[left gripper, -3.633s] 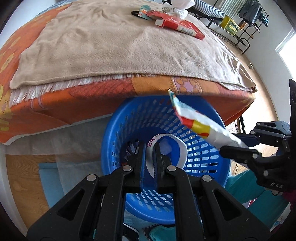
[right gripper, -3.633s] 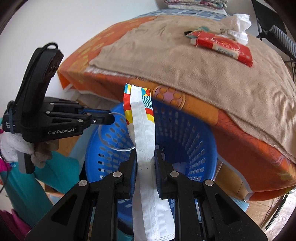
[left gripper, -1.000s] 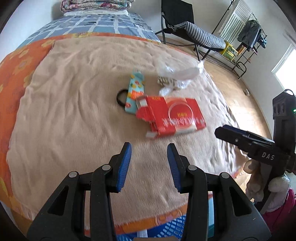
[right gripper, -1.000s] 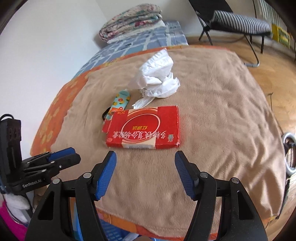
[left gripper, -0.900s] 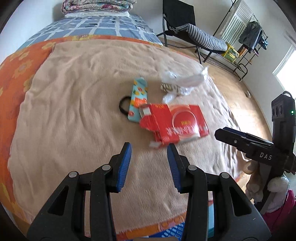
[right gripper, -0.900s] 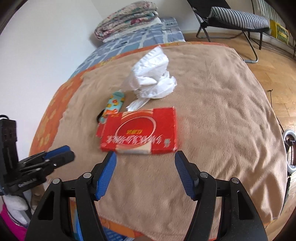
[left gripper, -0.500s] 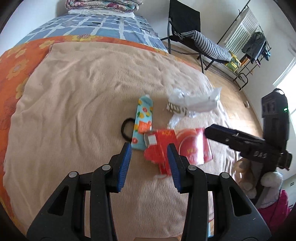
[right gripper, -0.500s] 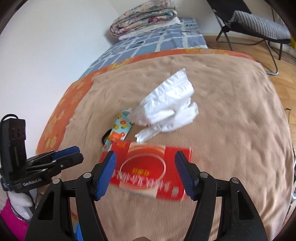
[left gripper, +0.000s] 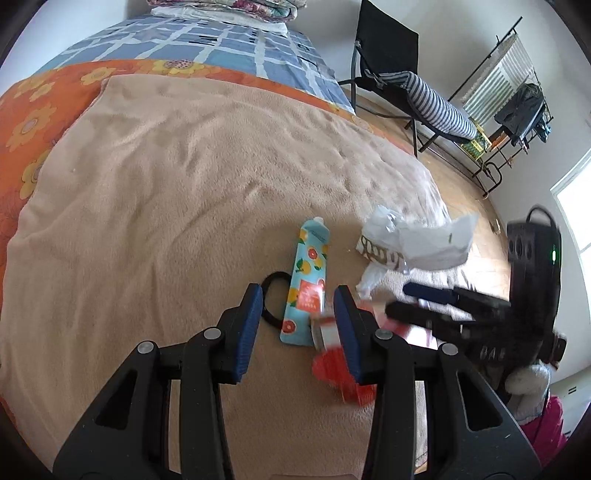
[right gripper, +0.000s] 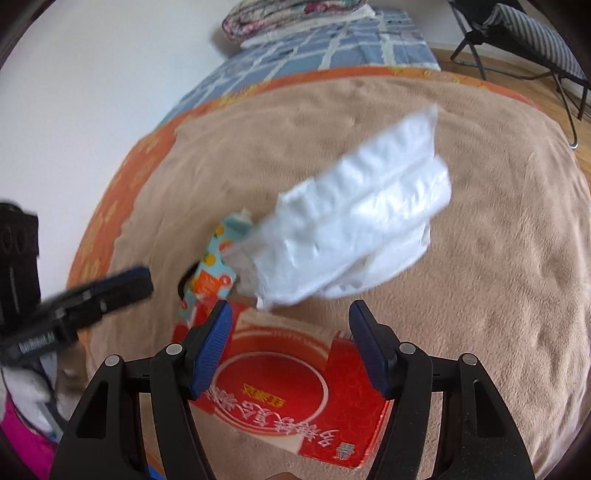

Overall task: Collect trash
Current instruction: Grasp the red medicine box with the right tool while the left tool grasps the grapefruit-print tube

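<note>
A flat red box [right gripper: 295, 398] lies on the tan blanket [left gripper: 166, 177] just under my open right gripper [right gripper: 291, 332]; it also shows in the left wrist view [left gripper: 332, 373], blurred. A light-blue fruit-print pouch [left gripper: 306, 291] lies between the tips of my open left gripper [left gripper: 299, 314], a little beyond them; it also shows in the right wrist view [right gripper: 212, 266]. A crumpled white plastic bag [right gripper: 354, 221] lies past the box; it also shows in the left wrist view [left gripper: 417, 240]. Both grippers are empty.
A black hair tie [left gripper: 273, 299] lies left of the pouch. Folded bedding [left gripper: 225, 7] sits at the bed's far end. A black folding chair [left gripper: 391, 70] and a clothes rack [left gripper: 517, 110] stand on the wooden floor to the right.
Both grippers dropped wrappers into the blue basket, opened, rose over the bed and moved forward. Now they are closer to the box, pouch and bag than half a second ago.
</note>
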Action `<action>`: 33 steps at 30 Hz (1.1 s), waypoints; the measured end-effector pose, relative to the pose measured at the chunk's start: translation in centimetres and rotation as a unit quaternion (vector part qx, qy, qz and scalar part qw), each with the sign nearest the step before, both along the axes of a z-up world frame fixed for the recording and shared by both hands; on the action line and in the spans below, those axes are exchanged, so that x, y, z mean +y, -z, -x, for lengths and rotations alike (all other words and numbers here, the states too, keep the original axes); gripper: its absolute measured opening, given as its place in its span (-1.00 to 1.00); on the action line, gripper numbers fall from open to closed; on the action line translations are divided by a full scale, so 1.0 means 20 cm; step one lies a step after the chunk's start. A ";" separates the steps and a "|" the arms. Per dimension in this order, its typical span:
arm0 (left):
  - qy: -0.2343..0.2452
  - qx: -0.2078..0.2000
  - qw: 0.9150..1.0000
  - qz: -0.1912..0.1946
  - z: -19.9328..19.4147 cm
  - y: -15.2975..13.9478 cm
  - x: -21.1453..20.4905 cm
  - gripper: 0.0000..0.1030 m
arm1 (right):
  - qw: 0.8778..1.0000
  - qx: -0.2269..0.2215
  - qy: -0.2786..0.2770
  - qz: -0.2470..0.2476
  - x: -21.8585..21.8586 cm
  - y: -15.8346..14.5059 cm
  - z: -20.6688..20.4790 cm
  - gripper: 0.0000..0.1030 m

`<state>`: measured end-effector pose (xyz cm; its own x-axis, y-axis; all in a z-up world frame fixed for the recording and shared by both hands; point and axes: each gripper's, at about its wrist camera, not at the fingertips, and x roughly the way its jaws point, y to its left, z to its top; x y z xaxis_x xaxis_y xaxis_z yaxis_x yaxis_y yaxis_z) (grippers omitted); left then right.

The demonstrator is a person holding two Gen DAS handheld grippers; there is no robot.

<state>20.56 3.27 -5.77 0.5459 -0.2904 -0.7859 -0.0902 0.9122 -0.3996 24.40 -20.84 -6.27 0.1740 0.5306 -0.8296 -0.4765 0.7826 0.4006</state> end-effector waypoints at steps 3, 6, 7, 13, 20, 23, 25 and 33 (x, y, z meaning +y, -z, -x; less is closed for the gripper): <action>-0.007 0.000 1.000 0.004 -0.02 0.01 0.01 -0.21 | 0.999 0.018 -0.026 0.005 -0.03 0.02 0.05 0.26; -0.006 0.000 1.000 0.003 -0.03 0.01 0.01 -0.21 | 0.998 0.031 -0.055 0.003 -0.07 0.01 0.13 0.26; -0.005 0.001 1.000 0.001 -0.03 0.01 0.01 -0.21 | 0.997 0.032 -0.076 0.006 -0.07 0.00 0.17 0.26; 0.001 0.004 1.000 -0.007 -0.04 0.02 -0.04 -0.21 | 0.983 0.039 -0.180 0.014 -0.03 0.00 0.41 0.26; 0.000 0.005 1.000 -0.020 -0.05 0.03 -0.06 -0.21 | 0.978 -0.036 -0.201 0.053 0.05 -0.06 0.60 0.38; -0.008 0.004 1.000 -0.016 -0.06 0.03 -0.03 -0.21 | 0.971 -0.073 -0.208 0.090 0.11 -0.06 0.65 0.43; -0.011 0.003 1.000 -0.014 -0.05 0.02 -0.02 -0.21 | 0.969 -0.087 -0.208 0.100 0.14 -0.08 0.67 0.44; -0.007 0.007 1.000 -0.011 -0.05 0.03 -0.01 -0.21 | 0.959 -0.108 -0.218 0.148 0.29 -0.07 0.81 0.58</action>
